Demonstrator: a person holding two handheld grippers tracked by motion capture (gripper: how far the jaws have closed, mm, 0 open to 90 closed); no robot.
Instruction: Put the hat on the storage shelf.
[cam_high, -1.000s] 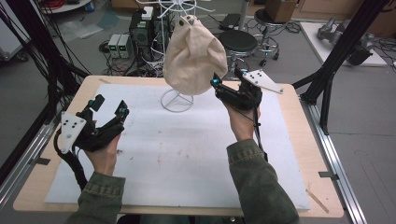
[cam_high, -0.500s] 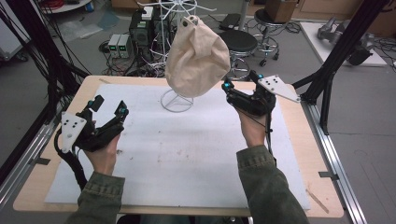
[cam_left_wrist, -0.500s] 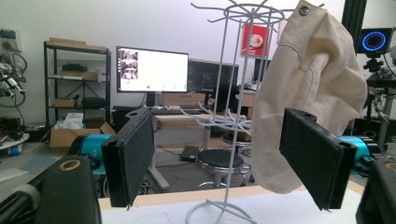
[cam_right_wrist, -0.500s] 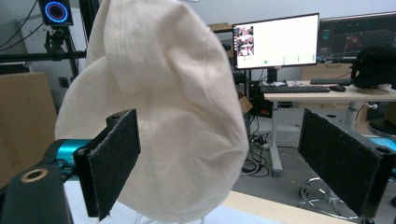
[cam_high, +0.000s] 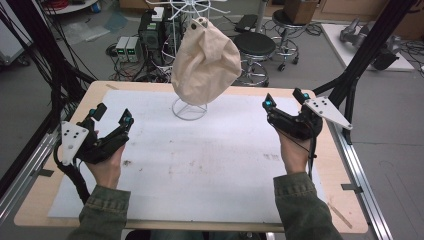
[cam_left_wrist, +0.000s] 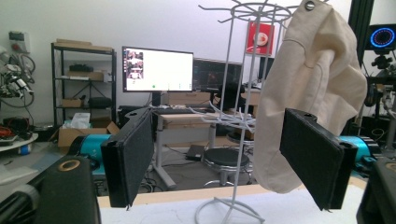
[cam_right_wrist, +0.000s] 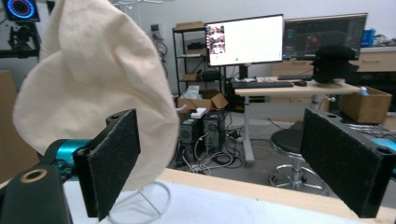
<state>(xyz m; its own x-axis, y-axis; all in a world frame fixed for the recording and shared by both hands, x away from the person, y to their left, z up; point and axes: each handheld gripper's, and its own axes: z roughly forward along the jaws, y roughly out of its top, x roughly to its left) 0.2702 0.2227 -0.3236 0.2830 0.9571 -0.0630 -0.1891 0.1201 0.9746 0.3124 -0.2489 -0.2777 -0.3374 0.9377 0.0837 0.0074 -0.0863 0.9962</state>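
A cream cloth bag (cam_high: 206, 62) hangs by its eyelet from a white wire rack (cam_high: 189, 107) at the table's far middle. My right gripper (cam_high: 284, 98) is held over the right side of the table, well clear of the bag. It is open, its jaws have just been opening, and nothing is between them. In the right gripper view the bag (cam_right_wrist: 93, 93) hangs at the left beyond the open gripper (cam_right_wrist: 219, 163). My left gripper (cam_high: 114, 113) rests open at the table's left. Its own view shows the rack (cam_left_wrist: 243, 93) and the bag (cam_left_wrist: 317, 84) ahead of the gripper (cam_left_wrist: 222, 158).
A white mat (cam_high: 200, 165) covers most of the wooden table (cam_high: 345, 210). Black frame posts (cam_high: 360, 55) rise at both sides. A black stool (cam_high: 255, 45) and electronics boxes stand on the floor behind the table; desks with monitors (cam_right_wrist: 245, 39) are farther back.
My right gripper has drawn away from the bag's right edge toward the table's right side. The bag has shifted a little on the rack. The left gripper has stayed put.
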